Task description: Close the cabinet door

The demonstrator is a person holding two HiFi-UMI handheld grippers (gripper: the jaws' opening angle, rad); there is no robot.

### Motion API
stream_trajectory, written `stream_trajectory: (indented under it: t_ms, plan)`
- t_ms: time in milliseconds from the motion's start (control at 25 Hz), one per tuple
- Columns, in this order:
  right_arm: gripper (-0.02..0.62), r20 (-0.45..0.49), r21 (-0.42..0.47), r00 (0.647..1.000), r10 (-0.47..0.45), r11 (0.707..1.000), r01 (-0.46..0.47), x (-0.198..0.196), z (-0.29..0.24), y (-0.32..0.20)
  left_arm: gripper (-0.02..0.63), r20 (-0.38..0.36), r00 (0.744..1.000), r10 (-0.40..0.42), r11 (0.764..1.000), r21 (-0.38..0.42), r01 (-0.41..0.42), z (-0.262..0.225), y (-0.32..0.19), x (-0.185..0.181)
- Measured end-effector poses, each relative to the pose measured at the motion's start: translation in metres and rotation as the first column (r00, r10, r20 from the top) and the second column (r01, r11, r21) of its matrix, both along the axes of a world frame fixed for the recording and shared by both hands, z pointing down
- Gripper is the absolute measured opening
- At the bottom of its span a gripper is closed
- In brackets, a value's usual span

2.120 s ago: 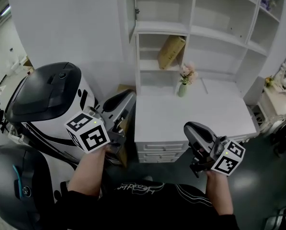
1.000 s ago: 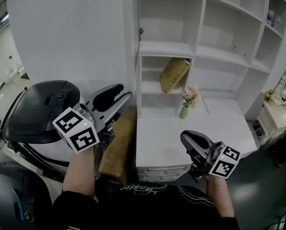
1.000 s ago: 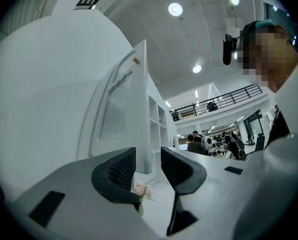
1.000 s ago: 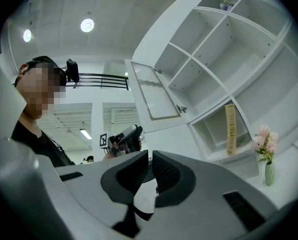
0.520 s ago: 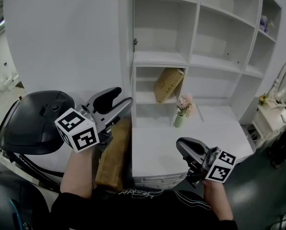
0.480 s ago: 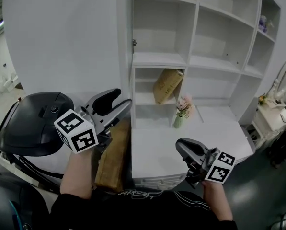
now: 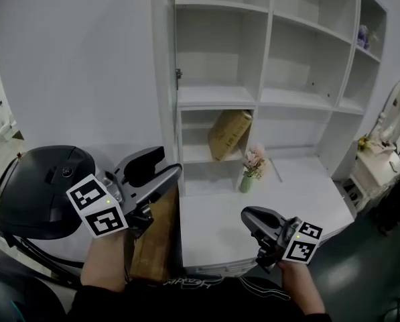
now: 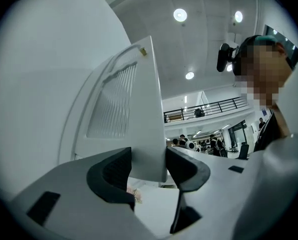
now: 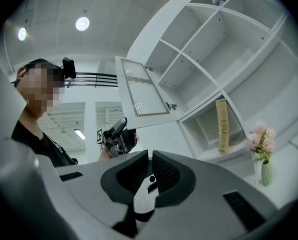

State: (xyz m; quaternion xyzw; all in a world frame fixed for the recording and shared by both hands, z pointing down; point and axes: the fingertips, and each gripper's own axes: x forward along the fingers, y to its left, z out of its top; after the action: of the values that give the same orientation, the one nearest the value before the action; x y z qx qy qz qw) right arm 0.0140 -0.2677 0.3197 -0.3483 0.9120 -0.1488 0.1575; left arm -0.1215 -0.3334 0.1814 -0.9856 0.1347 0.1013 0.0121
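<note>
A: The left claw (image 8: pixel 149 164) has just been spreading its jaws. They stand wide, with the lower corner of the white cabinet door with a ribbed glass panel (image 8: pixel 134 119) framed between them, and the pads apparently not pressing it. The right claw (image 9: pixel 149 176) has its jaws drawn together on nothing.

B: Where's the door?

A: Swung far out from the tall white open-shelf cabinet (image 7: pixel 267 102), hinged on its left side.

B: What could go wrong?

A: I'd judge that pushing with that corner lodged between open jaws could snag the claw or pinch a jaw against the frame. A hard shove could slam the door and jolt the shelves. That might topple the tan cardboard box (image 7: pixel 228 133) leaning one compartment down, perhaps the small green vase of pink flowers (image 7: pixel 248 173) too. A twisting push would strain the little metal hinge (image 9: pixel 169 105).
</note>
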Motion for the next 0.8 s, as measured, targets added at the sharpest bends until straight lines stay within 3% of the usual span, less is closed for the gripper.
stream_trajectory:
  t_ms: [320, 800]
  plan:
    - [0.054, -0.030, -0.063, 1.000, 0.005, 0.998, -0.007, -0.005, 0.018, -0.020, 0.235, -0.014, 1.000, 0.001, 1.000, -0.001, -0.001, 0.000, -0.004, 0.002]
    - [0.054, 0.006, -0.018, 0.999, -0.032, 0.999, 0.032, 0.020, 0.000, -0.028, 0.238, 0.022, 0.996, -0.085, 0.996, 0.020, 0.084, 0.003, -0.001, 0.038]
